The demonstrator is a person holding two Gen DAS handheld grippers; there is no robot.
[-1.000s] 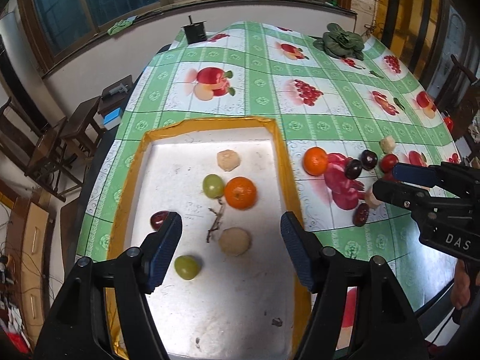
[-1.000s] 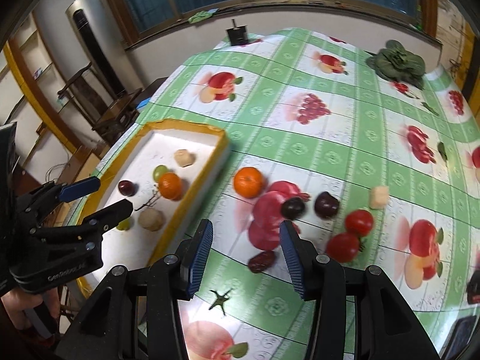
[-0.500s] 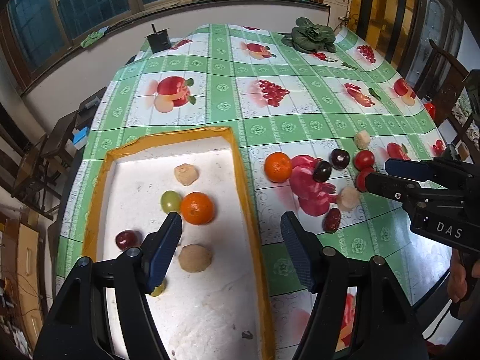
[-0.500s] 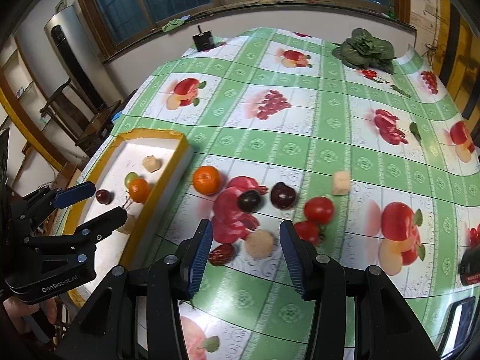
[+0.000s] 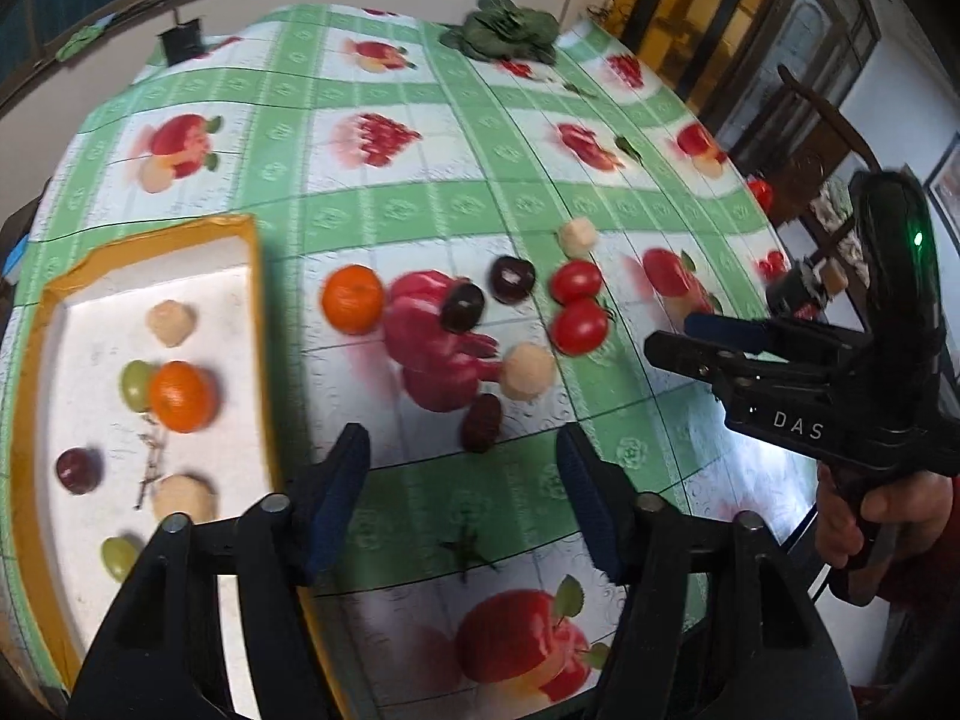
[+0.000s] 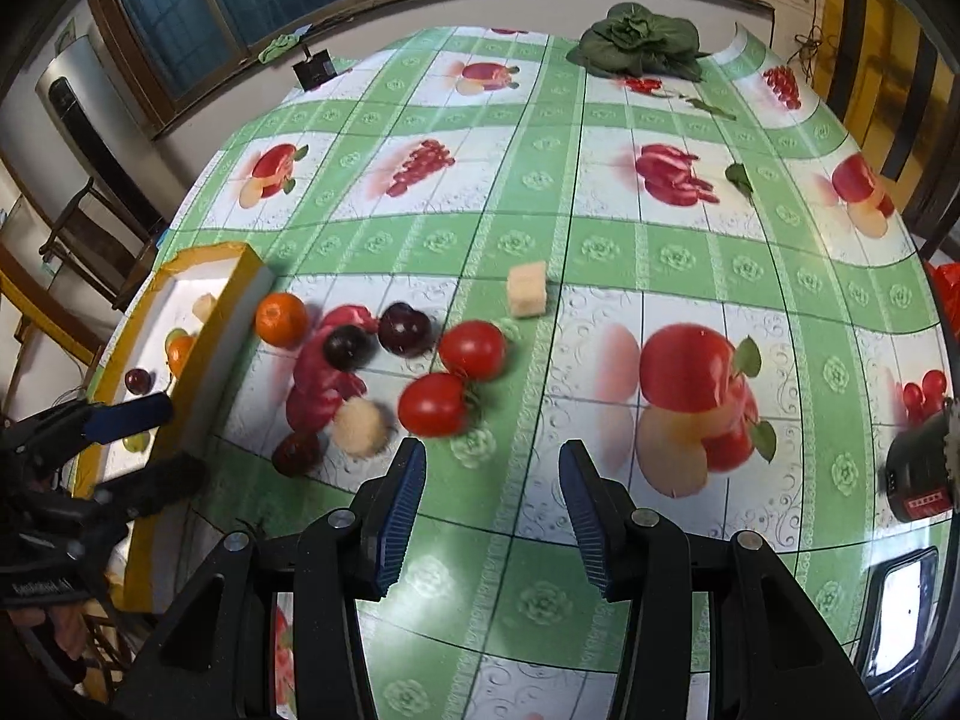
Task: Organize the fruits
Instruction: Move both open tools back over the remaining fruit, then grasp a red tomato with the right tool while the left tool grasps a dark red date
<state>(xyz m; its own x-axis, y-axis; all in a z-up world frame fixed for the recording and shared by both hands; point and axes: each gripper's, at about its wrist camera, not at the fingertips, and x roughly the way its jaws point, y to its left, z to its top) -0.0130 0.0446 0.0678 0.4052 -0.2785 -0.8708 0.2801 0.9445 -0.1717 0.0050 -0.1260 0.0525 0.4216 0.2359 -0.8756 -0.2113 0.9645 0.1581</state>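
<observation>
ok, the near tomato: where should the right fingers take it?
Across the widest part of the near tomato, coming from above. It is round, so any axis holds, but the far tomato sits close behind and the beige ball to its left. Set the fingers diagonally, into the free gaps.

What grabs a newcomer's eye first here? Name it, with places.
The loose cluster of fruit on the green checked tablecloth: two glossy red tomatoes beside two dark plums and a bright orange mandarin. Left of them sits the yellow-rimmed white tray, already holding another mandarin.
</observation>
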